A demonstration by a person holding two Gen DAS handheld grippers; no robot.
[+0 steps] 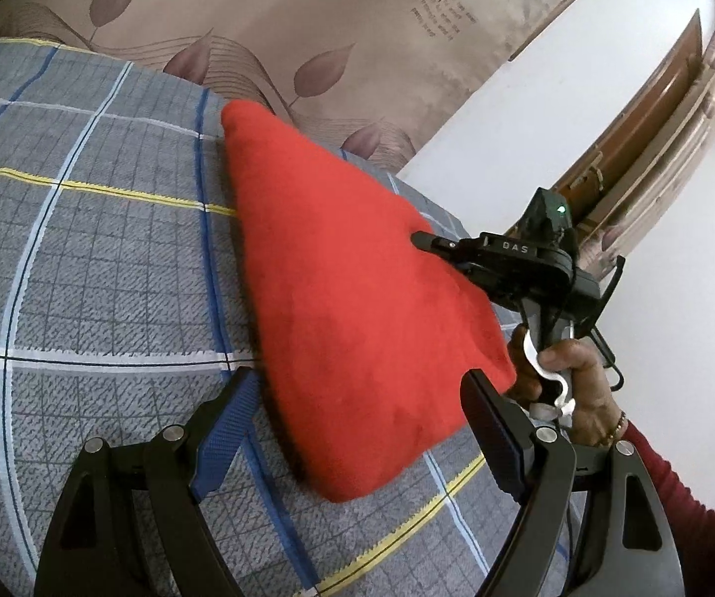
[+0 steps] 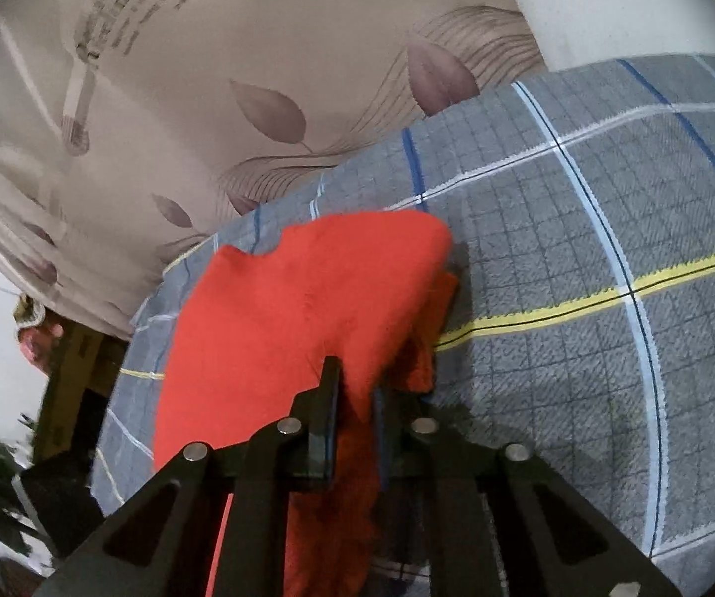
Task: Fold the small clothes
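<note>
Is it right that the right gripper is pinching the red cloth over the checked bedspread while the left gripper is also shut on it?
Not quite. The left gripper is open, as the left wrist view shows. The right gripper does pinch the red cloth over the checked bedspread.

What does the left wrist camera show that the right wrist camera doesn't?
Only the left wrist view shows the whole right gripper from outside, the hand holding it, a wooden door frame, and the open left gripper. Only the right wrist view shows the right gripper's fingers closed on the red cloth up close. Both show that cloth lifted over the gray plaid bedsheet and the leaf-patterned curtain.
</note>
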